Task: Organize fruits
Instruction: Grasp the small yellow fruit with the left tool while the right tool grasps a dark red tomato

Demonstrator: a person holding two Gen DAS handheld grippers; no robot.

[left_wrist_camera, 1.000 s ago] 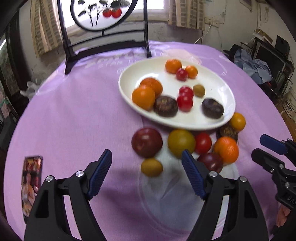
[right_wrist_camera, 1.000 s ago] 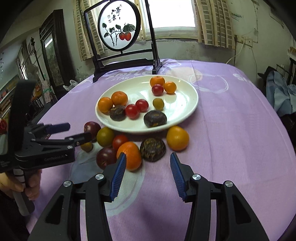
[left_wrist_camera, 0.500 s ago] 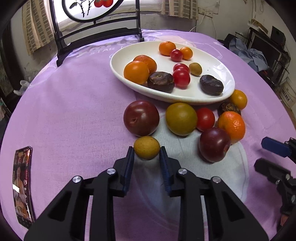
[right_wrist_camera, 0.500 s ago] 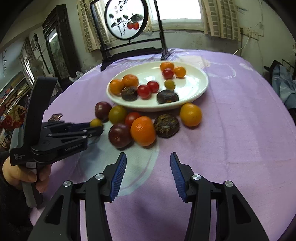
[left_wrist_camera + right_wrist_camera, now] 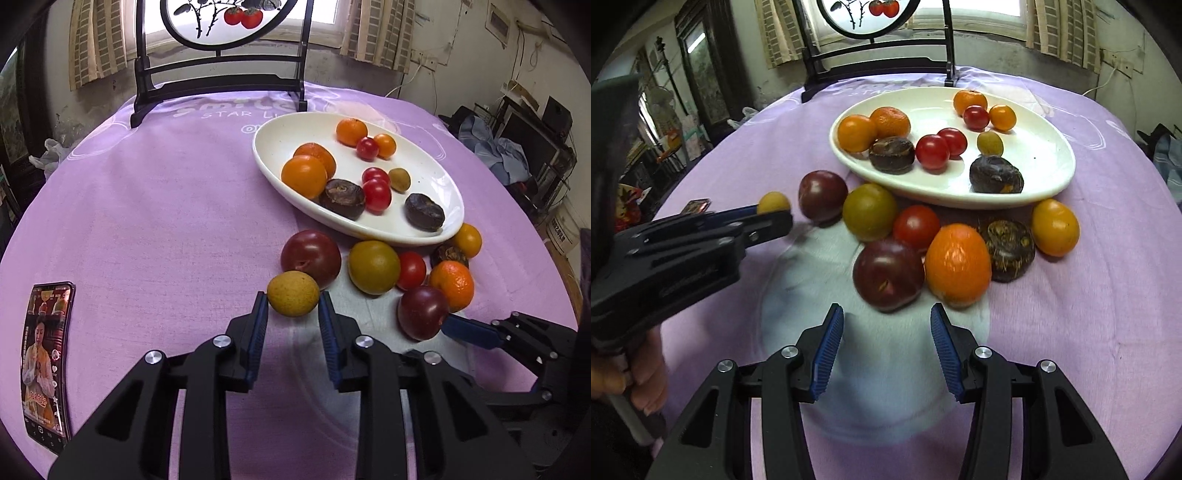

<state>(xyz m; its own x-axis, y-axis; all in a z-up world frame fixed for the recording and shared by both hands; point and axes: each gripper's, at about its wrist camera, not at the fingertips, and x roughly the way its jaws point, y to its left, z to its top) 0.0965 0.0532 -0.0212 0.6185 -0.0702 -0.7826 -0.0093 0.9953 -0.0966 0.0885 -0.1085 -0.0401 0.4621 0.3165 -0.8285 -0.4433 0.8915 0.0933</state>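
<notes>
With ten fruits already lying on the white plate (image 5: pixel 448 184), a small yellow fruit (image 5: pixel 293 298) is being clenched just above the cloth by the left gripper (image 5: pixel 291 308), while seven more are being left beside the plate before the parted, empty right gripper (image 5: pixel 886 341).

Your left gripper (image 5: pixel 292 308) pinches the small yellow fruit (image 5: pixel 293 293) between its blue pads (image 5: pixel 258 325). Just behind it sits a dark red plum (image 5: pixel 311 257), with an olive-green fruit (image 5: pixel 373 266) beside that. The white plate (image 5: pixel 288 140) beyond holds more fruit. A phone (image 5: pixel 46 363) lies on the purple cloth (image 5: pixel 166 206) at your left.
</notes>
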